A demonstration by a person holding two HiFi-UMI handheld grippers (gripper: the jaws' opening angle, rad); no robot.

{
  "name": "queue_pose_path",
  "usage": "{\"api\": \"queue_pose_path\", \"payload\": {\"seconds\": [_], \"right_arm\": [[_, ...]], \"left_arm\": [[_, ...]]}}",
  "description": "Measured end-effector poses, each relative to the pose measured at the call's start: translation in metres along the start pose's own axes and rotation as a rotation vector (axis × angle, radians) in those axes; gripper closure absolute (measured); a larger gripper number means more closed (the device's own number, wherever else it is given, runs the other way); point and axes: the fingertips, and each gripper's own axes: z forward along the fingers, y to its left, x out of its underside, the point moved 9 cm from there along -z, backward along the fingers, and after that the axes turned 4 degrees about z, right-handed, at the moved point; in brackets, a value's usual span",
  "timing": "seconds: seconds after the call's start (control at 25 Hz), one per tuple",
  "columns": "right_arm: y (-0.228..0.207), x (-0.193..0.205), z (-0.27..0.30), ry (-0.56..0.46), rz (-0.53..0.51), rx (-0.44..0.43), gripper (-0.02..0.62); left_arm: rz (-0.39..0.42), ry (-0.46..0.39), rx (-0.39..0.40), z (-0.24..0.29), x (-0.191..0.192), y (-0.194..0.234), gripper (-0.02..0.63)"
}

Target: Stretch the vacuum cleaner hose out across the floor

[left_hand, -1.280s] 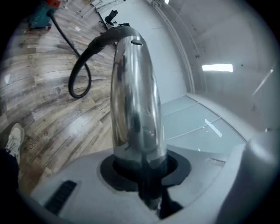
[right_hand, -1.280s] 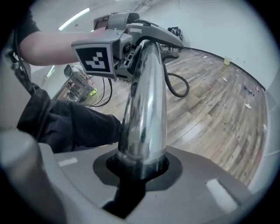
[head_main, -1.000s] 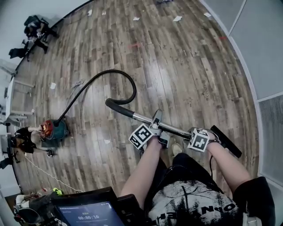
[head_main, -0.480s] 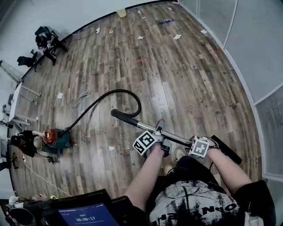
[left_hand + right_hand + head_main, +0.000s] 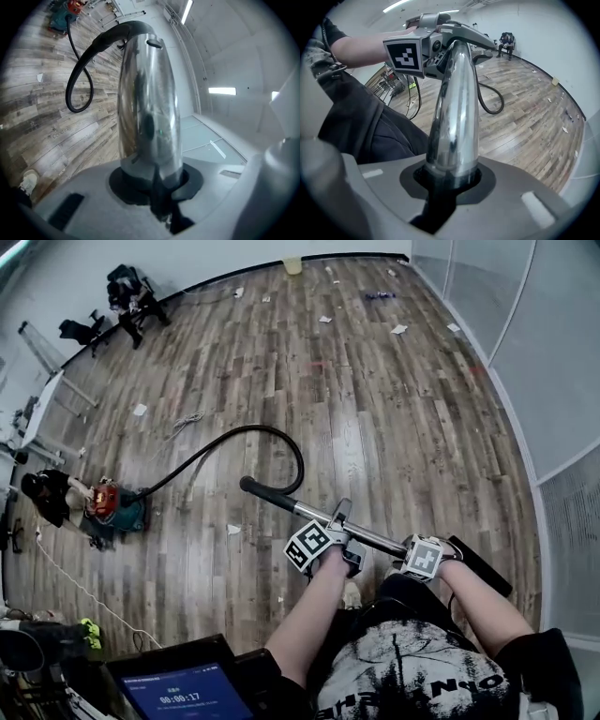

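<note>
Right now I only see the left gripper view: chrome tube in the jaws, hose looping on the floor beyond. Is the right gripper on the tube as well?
Observer: Yes. The right gripper is clamped on the same chrome tube, farther from the hose than the left gripper.
Operator: What's on the tube behind that one?
Observer: A black end section sticks out past the right gripper, pointing away from the hose.
</note>
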Motion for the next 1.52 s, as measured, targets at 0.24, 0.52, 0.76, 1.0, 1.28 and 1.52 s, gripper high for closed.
{"api": "queue_pose_path", "payload": {"seconds": [0.24,0.52,0.76,1.0,1.28,1.52], "right_arm": [[0.014,0.016,-0.015,0.006,-0.084,-0.02,0.508],[0.025,0.084,-0.046,-0.035,-0.187,-0.055,0.508],[0.036,0.159,-0.062,-0.027,-0.226,-0.108,0.508],[0.071,0.198,-0.061,-0.055,-0.201,-0.166,0.508],[0.112,0.23,-0.046,-0.062,-0.179,-0.153,0.509],[0.16,0.255,-0.037,-0.032,-0.167,-0.041,0.509]], "left_arm": [[-0.003,-0.086,-0.018,-0.028,0.022,-0.016,0.546],[0.002,-0.172,-0.043,-0.04,0.102,-0.048,0.546],[-0.007,-0.215,-0.076,-0.047,0.18,-0.067,0.546],[0.0,-0.208,-0.105,-0.071,0.223,-0.075,0.546],[0.009,-0.196,-0.103,-0.104,0.259,-0.066,0.548],[0.009,-0.184,-0.093,-0.149,0.286,-0.061,0.549]]}}
